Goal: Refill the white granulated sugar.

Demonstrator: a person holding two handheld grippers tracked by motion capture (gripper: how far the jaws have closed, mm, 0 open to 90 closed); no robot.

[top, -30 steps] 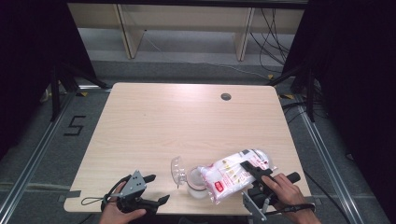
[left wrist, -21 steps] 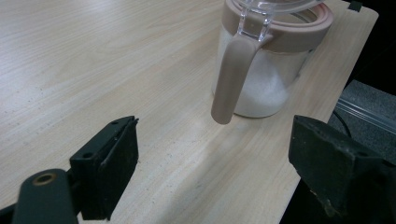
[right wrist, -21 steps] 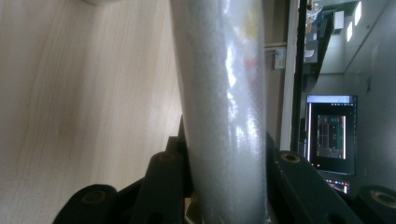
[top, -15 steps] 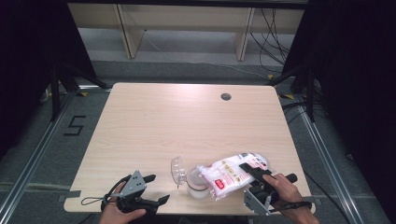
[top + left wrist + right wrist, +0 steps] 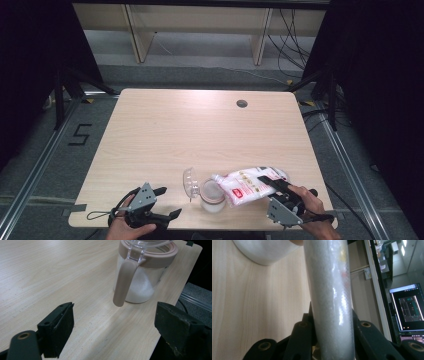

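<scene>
A clear jar [image 5: 211, 196] with a pink rim holds white powder near the table's front edge, its clear lid [image 5: 189, 181] flipped open to the left. A white bag [image 5: 245, 185] with a red label lies tilted, one corner over the jar's mouth. My right gripper [image 5: 270, 184] is shut on the bag; in the right gripper view the bag [image 5: 329, 290] stands clamped between the jaws of the right gripper [image 5: 332, 322], with the jar [image 5: 264, 252] beyond. My left gripper [image 5: 169, 201] rests open left of the jar. In its view the left gripper [image 5: 117, 322] faces the jar [image 5: 140, 282] and its pink handle [image 5: 123, 282].
The wooden table [image 5: 200, 130] has a round cable hole [image 5: 242, 103] at the back right. The jar stands close to the front edge. A shelf unit [image 5: 200, 30] and cables lie on the floor behind. A lit monitor [image 5: 409, 307] is off the table's side.
My right gripper has shifted the bag slightly left, bringing its corner further over the jar. The left gripper has stayed where it was.
</scene>
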